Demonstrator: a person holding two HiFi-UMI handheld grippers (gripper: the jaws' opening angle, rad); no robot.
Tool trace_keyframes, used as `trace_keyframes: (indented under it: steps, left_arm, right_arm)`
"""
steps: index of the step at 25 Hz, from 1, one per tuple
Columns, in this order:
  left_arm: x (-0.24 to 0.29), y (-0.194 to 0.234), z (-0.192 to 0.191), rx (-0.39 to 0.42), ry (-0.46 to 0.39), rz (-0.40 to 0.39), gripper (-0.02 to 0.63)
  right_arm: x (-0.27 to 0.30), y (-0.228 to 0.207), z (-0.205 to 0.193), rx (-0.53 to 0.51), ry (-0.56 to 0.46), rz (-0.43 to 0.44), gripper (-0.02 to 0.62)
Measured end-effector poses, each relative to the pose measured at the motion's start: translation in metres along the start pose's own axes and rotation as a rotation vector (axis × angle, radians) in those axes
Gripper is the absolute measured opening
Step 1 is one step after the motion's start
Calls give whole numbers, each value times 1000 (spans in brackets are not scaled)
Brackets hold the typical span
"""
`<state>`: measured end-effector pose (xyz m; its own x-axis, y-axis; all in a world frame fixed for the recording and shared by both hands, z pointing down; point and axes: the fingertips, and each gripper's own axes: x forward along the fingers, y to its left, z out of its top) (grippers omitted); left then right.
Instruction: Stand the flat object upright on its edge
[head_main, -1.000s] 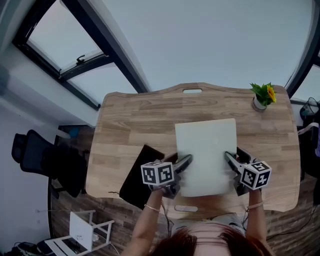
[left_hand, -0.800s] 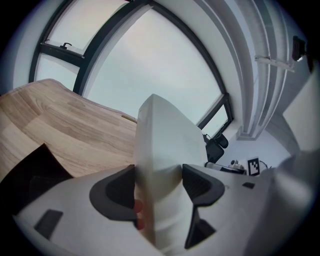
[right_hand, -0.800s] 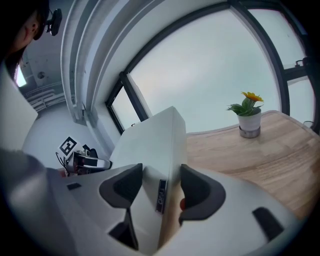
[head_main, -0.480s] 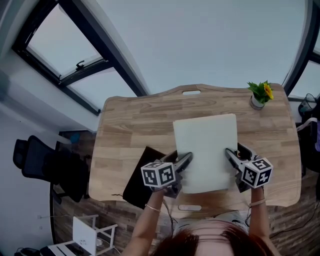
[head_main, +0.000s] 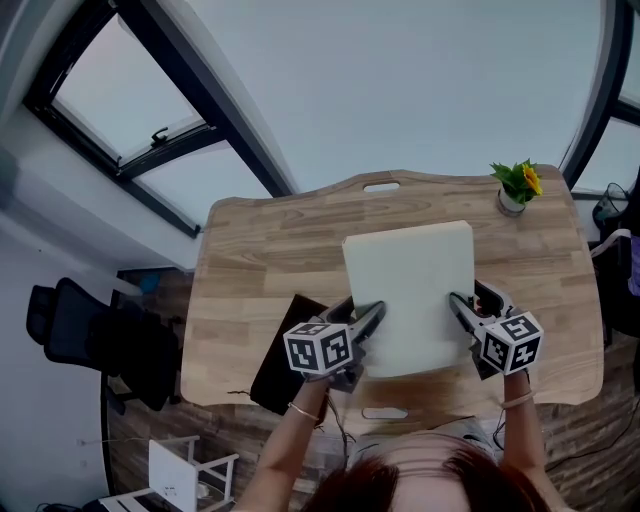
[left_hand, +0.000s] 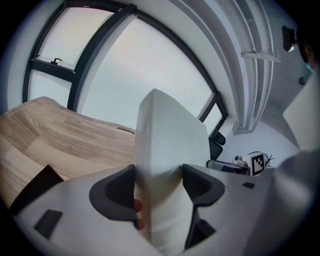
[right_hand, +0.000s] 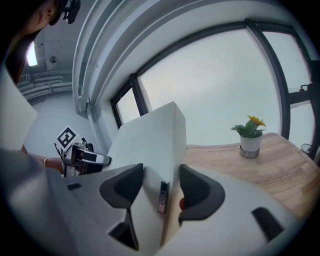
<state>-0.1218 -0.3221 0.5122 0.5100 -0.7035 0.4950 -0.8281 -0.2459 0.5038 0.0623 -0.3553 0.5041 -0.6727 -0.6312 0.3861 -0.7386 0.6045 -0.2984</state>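
A flat white slab (head_main: 410, 290), like a closed laptop, is tilted over the wooden table (head_main: 260, 260) with its near edge raised and its far edge toward the table's back. My left gripper (head_main: 366, 322) is shut on the slab's left near edge. In the left gripper view the slab (left_hand: 167, 140) runs straight between the left gripper (left_hand: 159, 187) pads. My right gripper (head_main: 461, 310) is shut on the right near edge. In the right gripper view the slab (right_hand: 150, 145) sits between the right gripper (right_hand: 161, 192) pads, showing a small port on its side.
A black flat pad (head_main: 283, 358) lies on the table at the front left, beside my left gripper. A small potted plant with a yellow flower (head_main: 516, 188) stands at the back right corner. An office chair (head_main: 95, 335) and a white stool (head_main: 190, 468) are on the floor at left.
Both grippers have risen with the slab's near edge. The slab now looks shorter from above, tilted more steeply.
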Motion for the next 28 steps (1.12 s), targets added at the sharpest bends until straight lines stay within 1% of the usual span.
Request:
trace_keyframes:
  steps: [11,21,28]
  left_arm:
    - [-10,0,8,84,-22,-2,282]
    - [-14,2,14,135,-43,-9,282]
    - [-16,5,14,187,-57,-6,282]
  right_arm:
    - [-3,13,7,-76,-36,-44,229]
    - [-3,21,15,-136,-68,-87,227]
    - [-3,25,13,-175,-77,-116,227]
